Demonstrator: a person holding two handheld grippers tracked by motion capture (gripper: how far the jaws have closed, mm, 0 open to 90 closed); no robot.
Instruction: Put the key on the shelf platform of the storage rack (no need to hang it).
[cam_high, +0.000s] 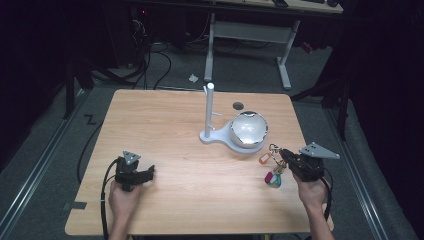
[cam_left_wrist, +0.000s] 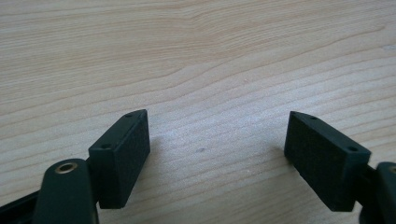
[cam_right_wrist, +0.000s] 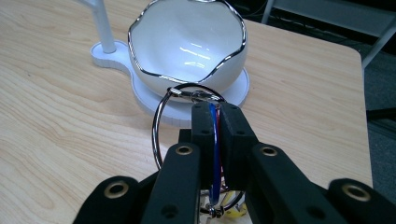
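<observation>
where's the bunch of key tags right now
In the high view the bunch of key tags hangs from the right gripper near the table's right edge, just in front of the white bowl on its stand.

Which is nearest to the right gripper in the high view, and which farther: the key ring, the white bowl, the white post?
From the right gripper:
1. Key ring, clamped in its jaws.
2. White bowl, up and left on the stand.
3. White post, farther left behind the bowl.
</observation>
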